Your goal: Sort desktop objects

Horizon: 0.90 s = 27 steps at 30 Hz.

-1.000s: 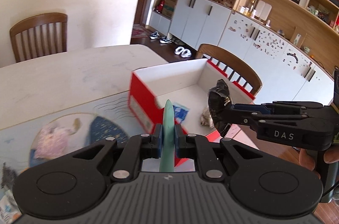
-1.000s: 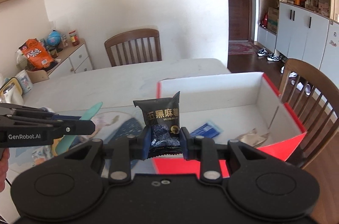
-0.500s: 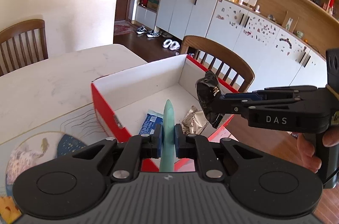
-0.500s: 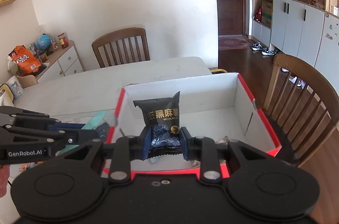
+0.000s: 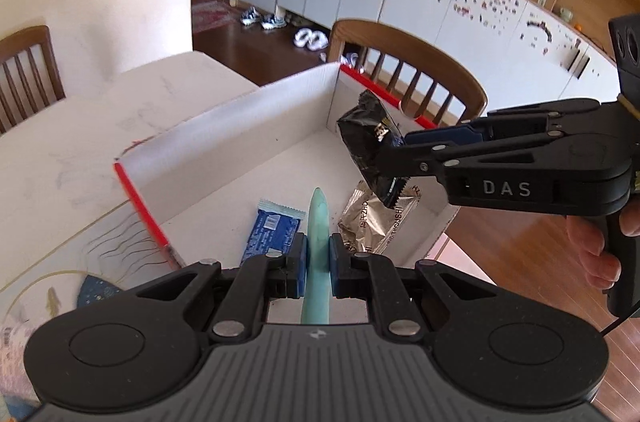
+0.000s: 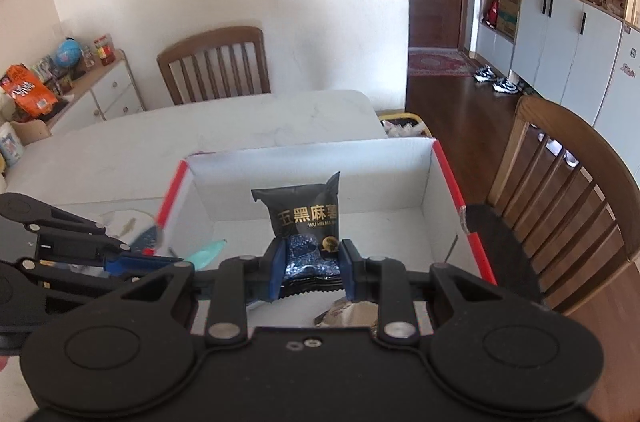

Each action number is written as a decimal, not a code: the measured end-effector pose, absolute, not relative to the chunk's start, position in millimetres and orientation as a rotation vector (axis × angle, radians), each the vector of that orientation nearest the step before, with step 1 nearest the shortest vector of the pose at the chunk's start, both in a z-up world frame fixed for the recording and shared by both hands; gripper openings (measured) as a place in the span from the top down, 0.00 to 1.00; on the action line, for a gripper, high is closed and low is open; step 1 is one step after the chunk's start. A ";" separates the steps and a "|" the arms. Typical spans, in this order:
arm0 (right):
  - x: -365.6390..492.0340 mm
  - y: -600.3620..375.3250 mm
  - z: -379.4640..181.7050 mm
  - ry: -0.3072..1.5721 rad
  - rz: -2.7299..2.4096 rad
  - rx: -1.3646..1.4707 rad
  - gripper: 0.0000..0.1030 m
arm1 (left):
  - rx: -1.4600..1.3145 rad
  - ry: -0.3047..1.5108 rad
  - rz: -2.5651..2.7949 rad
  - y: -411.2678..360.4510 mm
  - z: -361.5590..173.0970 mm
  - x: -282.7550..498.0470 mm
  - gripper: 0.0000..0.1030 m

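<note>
White-walled cardboard box with red outer faces sits at the edge of the pale marbled tabletop; wooden slat-back chair just beyond its far side, a second chair at the tabletop's far end; illustrated mat beside the box on the left. Left gripper above the box's near part, fingers clamped on a slim, matte pale-green piece, tapered to a rounded tip, pointing over the box floor; what it is cannot be told. Right gripper pinching the lower end of a glossy black snack packet with gold lettering and a crimped, serrated edge, held upright above the box interior; its black body crosses the left view's right side, hand on the grip. On the box floor: a flat blue sachet and a crinkled silver-gold foil wrapper, lying side by side, partly hidden behind the green piece and the packet.
</note>
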State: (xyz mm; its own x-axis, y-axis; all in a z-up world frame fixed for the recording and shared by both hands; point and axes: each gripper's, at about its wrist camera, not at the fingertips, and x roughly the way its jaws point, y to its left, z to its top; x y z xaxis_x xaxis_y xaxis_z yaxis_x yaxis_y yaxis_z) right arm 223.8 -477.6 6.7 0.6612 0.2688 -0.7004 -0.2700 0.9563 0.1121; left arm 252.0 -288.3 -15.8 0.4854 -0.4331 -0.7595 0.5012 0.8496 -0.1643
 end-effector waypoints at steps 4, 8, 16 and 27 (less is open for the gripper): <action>240.8 -480.7 -3.7 0.834 0.273 0.004 0.73 | 0.093 0.963 -0.580 -297.1 -27.3 272.4 0.90; 255.7 -480.6 -14.4 0.865 0.252 -0.018 0.73 | 0.140 1.009 -0.590 -309.3 -39.0 286.0 0.90; 283.0 -473.0 -32.2 0.937 0.249 -0.033 0.73 | 0.192 1.090 -0.616 -327.8 -57.5 307.8 0.90; 305.7 -461.6 -58.7 1.003 0.215 -0.105 0.73 | 0.219 1.186 -0.608 -339.3 -83.7 327.1 0.90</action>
State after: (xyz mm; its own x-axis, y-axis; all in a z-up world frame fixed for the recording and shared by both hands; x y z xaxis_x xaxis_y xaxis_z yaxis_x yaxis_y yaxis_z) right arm 305.7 -461.6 -58.7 0.5188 0.1308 -0.8449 -0.2275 0.9737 0.0110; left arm 327.1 -339.3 -83.7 0.2392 -0.3279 -0.9140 0.5505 0.8212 -0.1505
